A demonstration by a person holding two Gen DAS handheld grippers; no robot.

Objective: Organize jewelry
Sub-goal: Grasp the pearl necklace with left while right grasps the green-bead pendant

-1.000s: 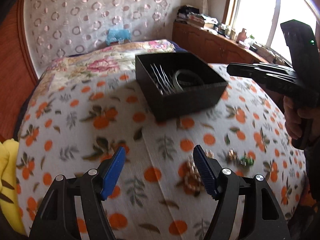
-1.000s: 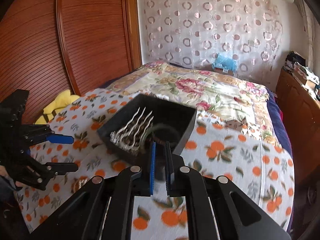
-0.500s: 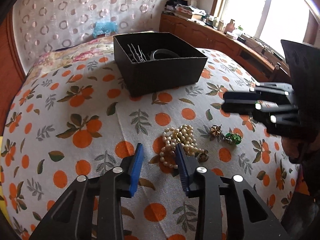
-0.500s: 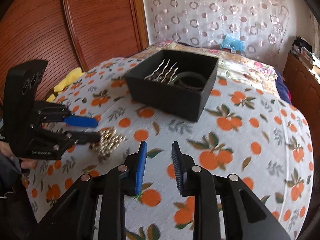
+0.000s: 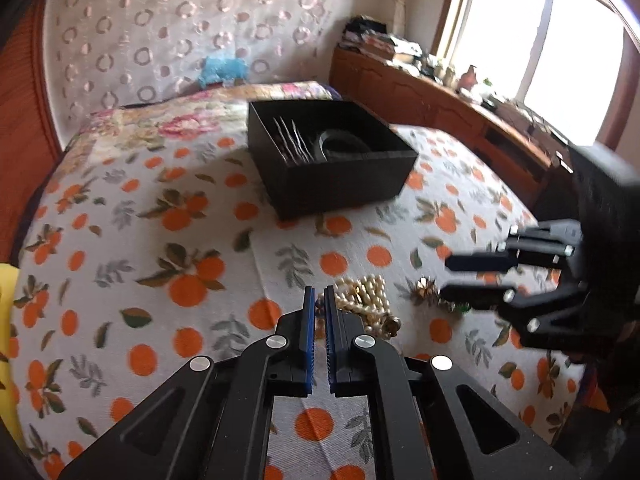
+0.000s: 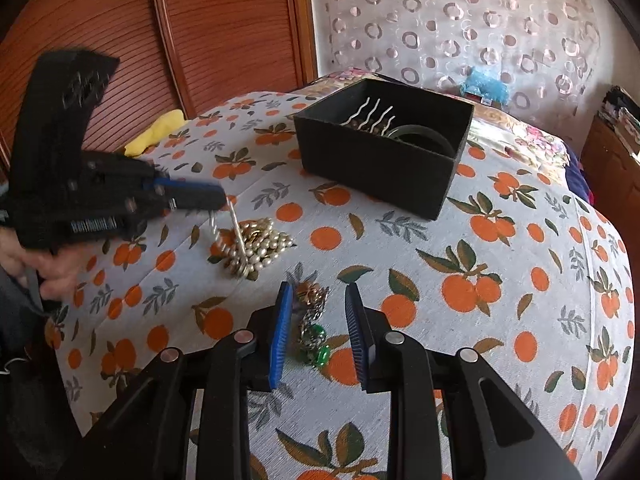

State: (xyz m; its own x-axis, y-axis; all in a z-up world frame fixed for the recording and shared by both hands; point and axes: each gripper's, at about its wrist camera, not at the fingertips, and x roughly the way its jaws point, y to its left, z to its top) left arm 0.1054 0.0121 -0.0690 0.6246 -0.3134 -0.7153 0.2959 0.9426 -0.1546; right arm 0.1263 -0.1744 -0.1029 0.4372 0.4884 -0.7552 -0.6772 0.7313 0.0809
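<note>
The bedspread (image 6: 500,264) is a coarse woven cloth, matt, printed with oranges. The box (image 6: 376,164) looks like matt black card. Inside it, the hairpins (image 6: 370,114) are bright wavy metal. The pearls (image 6: 260,246) have a soft creamy sheen. The earrings (image 6: 312,328) are gold-toned metal with glossy green beads. Both grippers (image 5: 318,300) (image 6: 318,300) are matt black plastic with ribbed blue pads (image 6: 280,336) and shiny screws. The wardrobe (image 6: 120,40) is ribbed, polished wood

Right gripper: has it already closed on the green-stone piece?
No; the right gripper's jaws stand open on either side of the green-stone piece, which lies on the cloth.
</note>
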